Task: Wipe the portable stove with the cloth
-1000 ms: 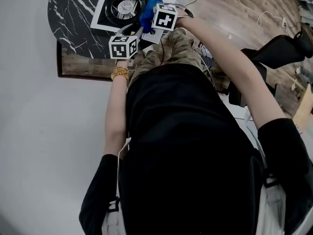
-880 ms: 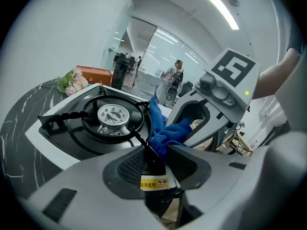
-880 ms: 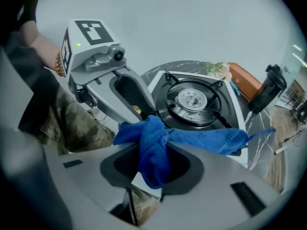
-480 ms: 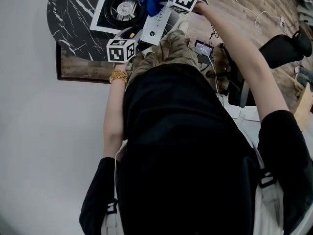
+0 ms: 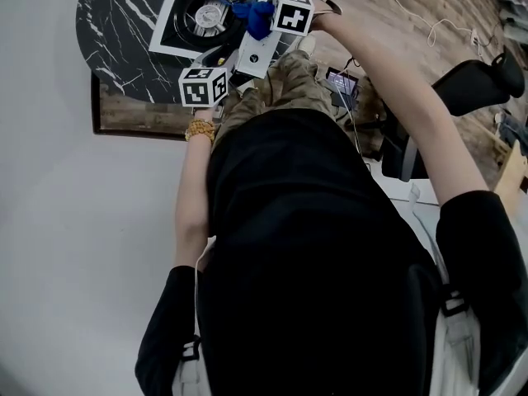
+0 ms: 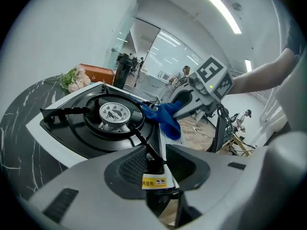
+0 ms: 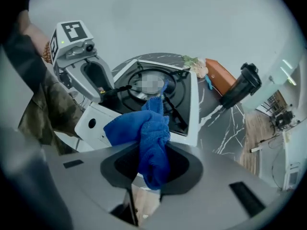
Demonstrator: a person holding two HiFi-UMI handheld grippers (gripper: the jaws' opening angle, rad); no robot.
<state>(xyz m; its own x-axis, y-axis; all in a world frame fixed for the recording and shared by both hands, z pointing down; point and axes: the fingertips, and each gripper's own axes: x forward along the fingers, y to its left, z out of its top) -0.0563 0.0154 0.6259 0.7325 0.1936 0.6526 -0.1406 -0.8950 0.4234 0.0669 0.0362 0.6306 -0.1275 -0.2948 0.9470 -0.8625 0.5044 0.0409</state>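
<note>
The portable stove (image 5: pixel 175 25), white-rimmed with a black burner (image 5: pixel 213 11), sits on a round black marble table (image 5: pixel 115 31). My right gripper (image 5: pixel 262 19) hovers over the stove's right side, pointing steeply down. Its jaws are closing, shut on a bunched blue cloth (image 7: pixel 149 138) that hangs over the stove's control-panel end (image 7: pixel 91 123). My left gripper (image 6: pixel 156 169) stays at the stove's near edge. Its jaws are closing on that edge (image 6: pixel 154 181), which carries a yellow label, and the pads press it. The cloth (image 6: pixel 165 119) shows beyond the burner (image 6: pixel 114 113).
Flowers (image 7: pixel 194 63), an orange box (image 7: pixel 218 78) and a black bottle (image 7: pixel 240 87) stand on the table's far side. A phone (image 5: pixel 340 81) lies by the person's knee. A black office chair (image 5: pixel 462 97) and loose cables are on the wooden floor to the right.
My right gripper carried the blue cloth away across the stove's right side, then came back a little. The left gripper kept its place at the near edge.
</note>
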